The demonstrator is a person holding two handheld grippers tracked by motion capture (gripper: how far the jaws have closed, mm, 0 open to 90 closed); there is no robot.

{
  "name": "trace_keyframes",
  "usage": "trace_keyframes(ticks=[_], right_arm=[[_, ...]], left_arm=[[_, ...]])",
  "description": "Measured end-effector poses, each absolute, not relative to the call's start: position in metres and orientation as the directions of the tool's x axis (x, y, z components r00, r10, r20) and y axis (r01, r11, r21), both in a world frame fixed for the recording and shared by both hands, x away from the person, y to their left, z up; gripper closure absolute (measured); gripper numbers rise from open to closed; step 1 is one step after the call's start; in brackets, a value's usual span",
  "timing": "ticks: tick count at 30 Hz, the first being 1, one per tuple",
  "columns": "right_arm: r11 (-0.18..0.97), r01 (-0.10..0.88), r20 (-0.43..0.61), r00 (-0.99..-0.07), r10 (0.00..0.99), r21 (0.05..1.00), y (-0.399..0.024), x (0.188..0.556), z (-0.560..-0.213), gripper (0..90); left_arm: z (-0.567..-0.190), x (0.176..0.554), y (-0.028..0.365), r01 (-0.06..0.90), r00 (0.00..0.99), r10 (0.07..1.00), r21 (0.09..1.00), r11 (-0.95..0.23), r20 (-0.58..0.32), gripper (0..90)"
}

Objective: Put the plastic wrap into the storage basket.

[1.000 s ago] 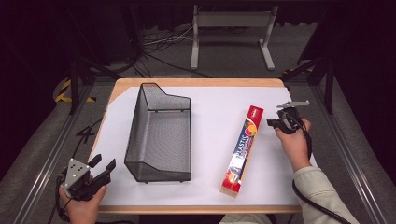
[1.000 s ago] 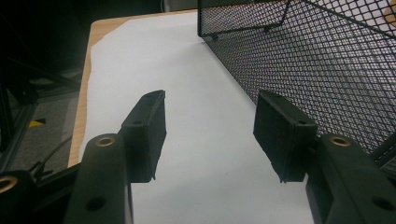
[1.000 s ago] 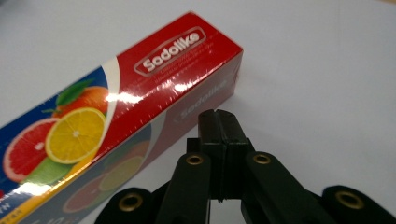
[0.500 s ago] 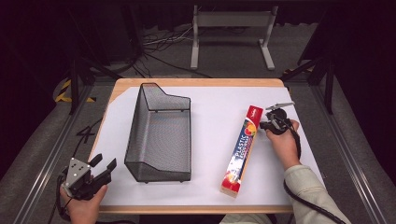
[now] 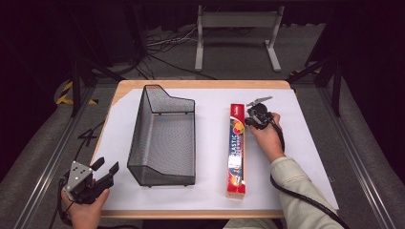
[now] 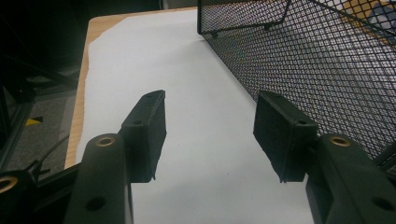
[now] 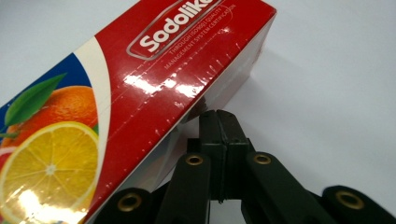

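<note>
Left gripper [image 5: 106,172] at the table's 7 o'clock corner, jaws spread wide with nothing between them, just beside the near end of the black wire-mesh basket [image 5: 162,138]. Basket lies lengthwise left of centre on the white sheet [image 5: 210,186]. Red plastic-wrap box [image 5: 237,150] lies lengthwise right of centre. Right gripper [image 5: 252,115] at the box's 1 o'clock end, jaws pressed together, empty, tips against the box's side.

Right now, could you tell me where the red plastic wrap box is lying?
In the high view the red box lies lengthwise on the white sheet, right of the wire basket, with the right tongs at its far end.
</note>
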State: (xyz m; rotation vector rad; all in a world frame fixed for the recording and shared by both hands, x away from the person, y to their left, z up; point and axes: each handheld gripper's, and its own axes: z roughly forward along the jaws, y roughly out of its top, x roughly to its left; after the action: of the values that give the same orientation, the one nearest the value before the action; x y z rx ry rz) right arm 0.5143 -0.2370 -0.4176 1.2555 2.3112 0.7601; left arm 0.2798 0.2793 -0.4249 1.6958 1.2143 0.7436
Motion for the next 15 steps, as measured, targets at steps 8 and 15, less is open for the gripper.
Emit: trace_keyframes(ticks=[8,15], right_arm=[[0.562,0.552,-0.134,-0.630,0.765,0.615,-0.198,0.515,-0.419,90.0],[0.585,0.536,-0.120,-0.667,0.735,0.608,-0.200,0.506,-0.416,90.0]], left_arm=[[-0.425,0.277,0.282,0.397,0.334,0.942,0.912,-0.108,-0.034,44.7],[-0.425,0.278,0.281,0.398,0.338,0.941,0.910,-0.112,-0.032,44.7]])
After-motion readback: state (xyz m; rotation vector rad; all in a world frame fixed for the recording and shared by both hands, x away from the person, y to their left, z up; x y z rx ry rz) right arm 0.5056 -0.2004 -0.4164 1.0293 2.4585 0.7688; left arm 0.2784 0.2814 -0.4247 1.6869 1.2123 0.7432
